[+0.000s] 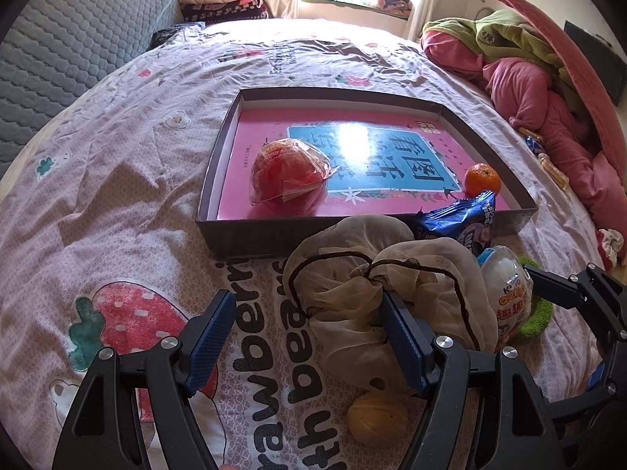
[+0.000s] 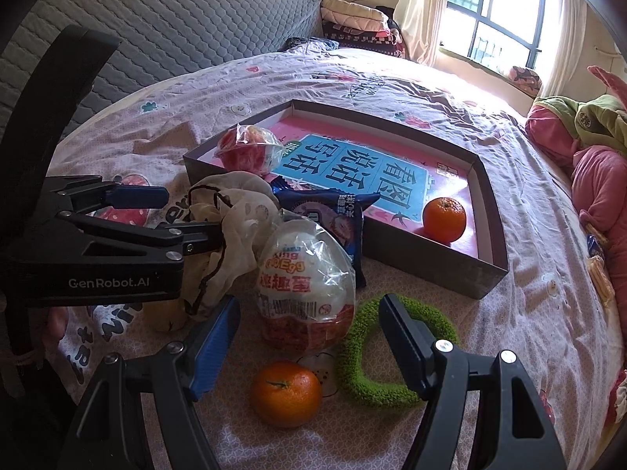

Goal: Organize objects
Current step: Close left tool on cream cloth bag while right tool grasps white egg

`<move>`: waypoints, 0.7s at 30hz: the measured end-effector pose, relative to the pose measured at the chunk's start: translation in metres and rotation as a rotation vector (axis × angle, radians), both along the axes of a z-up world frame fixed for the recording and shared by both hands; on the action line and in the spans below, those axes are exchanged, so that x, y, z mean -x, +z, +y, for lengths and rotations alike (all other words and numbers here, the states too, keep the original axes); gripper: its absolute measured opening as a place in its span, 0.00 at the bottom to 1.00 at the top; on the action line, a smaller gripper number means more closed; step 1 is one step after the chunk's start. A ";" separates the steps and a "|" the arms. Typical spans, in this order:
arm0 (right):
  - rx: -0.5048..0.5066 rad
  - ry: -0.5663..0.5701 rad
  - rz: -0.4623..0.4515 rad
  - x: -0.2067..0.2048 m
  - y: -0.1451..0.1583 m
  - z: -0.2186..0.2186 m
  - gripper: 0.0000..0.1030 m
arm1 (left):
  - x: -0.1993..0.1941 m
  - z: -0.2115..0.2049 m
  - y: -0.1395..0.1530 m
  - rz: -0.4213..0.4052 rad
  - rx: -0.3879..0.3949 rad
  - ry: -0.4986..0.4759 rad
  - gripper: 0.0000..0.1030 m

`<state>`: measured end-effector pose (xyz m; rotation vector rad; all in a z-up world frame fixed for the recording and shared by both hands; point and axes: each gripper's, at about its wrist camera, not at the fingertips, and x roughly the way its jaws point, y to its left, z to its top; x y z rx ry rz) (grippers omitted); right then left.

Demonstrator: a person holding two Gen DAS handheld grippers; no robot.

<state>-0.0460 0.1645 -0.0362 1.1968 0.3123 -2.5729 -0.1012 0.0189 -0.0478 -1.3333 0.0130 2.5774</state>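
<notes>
My left gripper (image 1: 307,337) stands open over a cream drawstring pouch (image 1: 352,274); one finger (image 1: 403,337) lies against its folds and the other is clear of it. My right gripper (image 2: 309,344) is open too, its fingers either side of a wrapped toy egg (image 2: 305,282), with a loose tangerine (image 2: 286,391) just below. A green fuzzy ring (image 2: 392,352) sits under the right finger. The dark shallow box (image 2: 431,258) holds a pink book, a bagged red apple (image 2: 250,150) and another tangerine (image 2: 444,213). A blue snack packet (image 2: 333,211) leans on the box's near wall.
Everything lies on a bed with a strawberry-print sheet (image 1: 117,196). A yellowish ball (image 1: 376,415) sits under the left gripper. Pink and green bedding (image 1: 529,90) is piled at the right edge, and a grey quilted headboard (image 1: 78,31) stands at the left.
</notes>
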 end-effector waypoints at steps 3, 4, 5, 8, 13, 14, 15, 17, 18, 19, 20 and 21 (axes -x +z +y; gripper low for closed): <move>-0.007 -0.006 -0.002 0.002 -0.002 -0.002 0.71 | 0.003 0.001 -0.003 -0.004 -0.003 0.009 0.74; -0.012 -0.007 -0.001 0.003 -0.003 -0.002 0.71 | 0.004 0.002 -0.004 -0.007 -0.005 0.010 0.73; -0.014 -0.010 -0.002 0.004 -0.004 -0.003 0.71 | 0.004 0.002 -0.004 -0.010 -0.007 0.009 0.70; -0.011 -0.016 -0.006 0.007 -0.004 -0.003 0.65 | 0.006 0.006 -0.006 -0.022 -0.016 0.000 0.65; -0.012 -0.021 -0.015 0.009 -0.007 -0.004 0.58 | 0.009 0.011 -0.009 -0.036 -0.017 -0.010 0.61; -0.009 -0.020 -0.016 0.009 -0.007 -0.003 0.56 | 0.009 0.011 -0.010 -0.038 -0.018 -0.011 0.61; -0.005 -0.018 -0.017 0.009 -0.007 -0.004 0.53 | 0.010 0.012 -0.010 -0.039 -0.020 -0.010 0.59; -0.005 -0.017 -0.019 0.010 -0.007 -0.004 0.52 | 0.010 0.011 -0.010 -0.042 -0.028 -0.010 0.57; -0.008 -0.016 -0.018 0.009 -0.007 -0.004 0.52 | 0.011 0.011 -0.011 -0.043 -0.033 -0.009 0.55; -0.009 -0.015 -0.017 0.009 -0.007 -0.004 0.52 | 0.011 0.012 -0.011 -0.044 -0.038 -0.011 0.54; -0.007 -0.017 -0.018 0.009 -0.007 -0.004 0.52 | 0.011 0.012 -0.011 -0.045 -0.039 -0.012 0.52; -0.003 -0.018 -0.019 0.009 -0.007 -0.004 0.52 | 0.011 0.012 -0.011 -0.043 -0.042 -0.013 0.49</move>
